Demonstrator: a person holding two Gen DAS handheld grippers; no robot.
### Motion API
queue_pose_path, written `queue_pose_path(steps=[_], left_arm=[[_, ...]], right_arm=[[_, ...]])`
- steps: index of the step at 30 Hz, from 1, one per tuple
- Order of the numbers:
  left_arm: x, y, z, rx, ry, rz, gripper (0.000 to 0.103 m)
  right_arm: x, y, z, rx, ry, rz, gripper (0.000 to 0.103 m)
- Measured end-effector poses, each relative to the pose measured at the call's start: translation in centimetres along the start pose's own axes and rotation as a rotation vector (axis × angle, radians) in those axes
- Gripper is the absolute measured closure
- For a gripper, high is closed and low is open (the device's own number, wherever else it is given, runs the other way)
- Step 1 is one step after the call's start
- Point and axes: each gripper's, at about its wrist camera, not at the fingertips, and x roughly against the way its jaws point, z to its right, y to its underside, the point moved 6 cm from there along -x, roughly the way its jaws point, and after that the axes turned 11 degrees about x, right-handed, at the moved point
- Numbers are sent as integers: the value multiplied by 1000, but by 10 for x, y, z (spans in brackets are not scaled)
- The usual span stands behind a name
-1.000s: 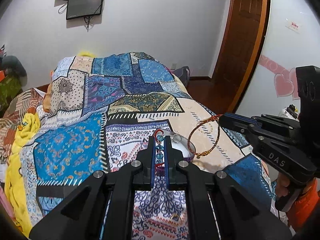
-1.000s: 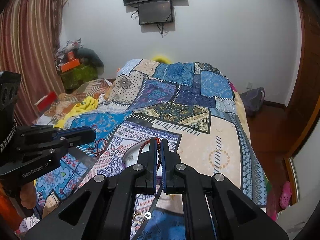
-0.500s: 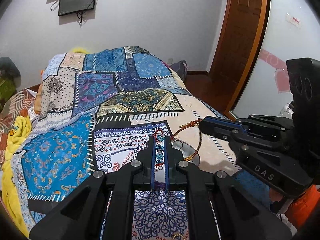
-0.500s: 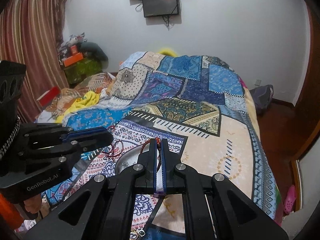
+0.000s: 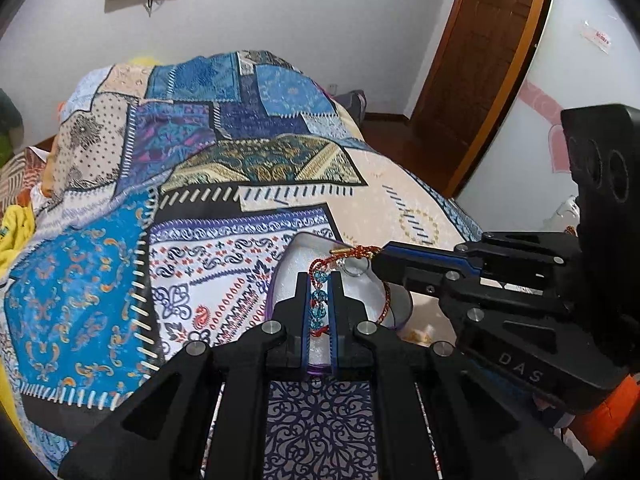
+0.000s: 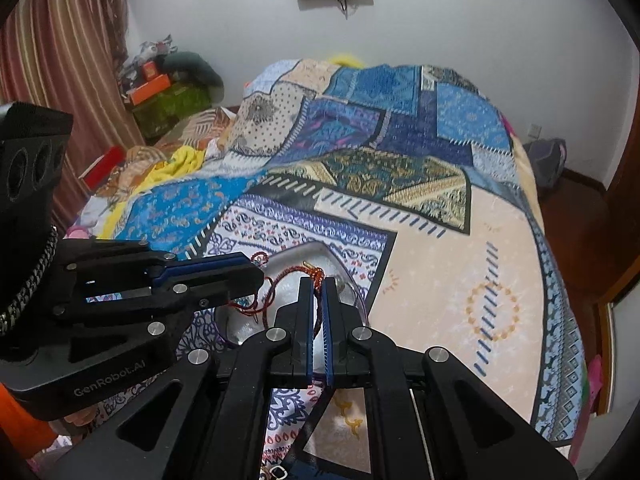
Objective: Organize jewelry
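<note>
— What sits furthest left?

— The patchwork quilt (image 5: 120, 264) spread over the bed, blue and cream panels. On it lies a shallow clear dish (image 5: 288, 280) with a purple rim.

— And the left gripper (image 5: 320, 280)?

— Its fingers are pressed together on a beaded bracelet (image 5: 319, 300), turquoise beads on red cord, pinched between the blue pads. The bracelet hangs directly over the dish. From the right wrist camera the same gripper (image 6: 256, 276) comes in from the left, red cord loops trailing from its tip over the dish (image 6: 352, 300).

— Moving right?

— A small silver ring (image 5: 354, 269) shows just beyond the left fingertips, within the dish's outline; I cannot tell whether it rests on the dish floor.

— Then the right gripper (image 5: 380, 260)?

— It reaches in from the right, jaws closed on a red-and-gold cord bracelet (image 5: 386, 296). The knotted end sticks out past its tip, and the loop curves down over the dish's right side. In its own camera (image 6: 318, 280) the braided cord (image 6: 316, 312) runs between the pinched blue pads.

— Anything further right?

— A wooden door (image 5: 480, 80) in the wall.
</note>
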Motion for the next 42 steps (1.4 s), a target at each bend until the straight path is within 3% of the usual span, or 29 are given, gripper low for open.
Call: queue_pose_path(steps=[10,22,27,32,35,37,38,42], left_arm=[[-8,5,-1,10,5,-42,97],[16,7,-1,-9,-33,-11,96],[31,8,-1,-13,-48,4,89],[52,9,1,-20,-67,41,74],[65,11,2,-18,-80,58,73],[74,12,2,-15,-84,69,73],[79,13,2,-14,-88,76,71],[97,17,1,-11,-105,99,61]], right_arm=[[-9,7,5,-32,-19,-53,99],[-1,7,-2,5,0,-79,97],[12,5,-6,14,22,-66,97],[28,3,-9,11,43,-51,96],[39,3,-13,14,63,-43,86],[49,2,-16,20,83,-17,58],[56,1,-18,25,96,6,53],[77,-2,-28,49,124,55,49]])
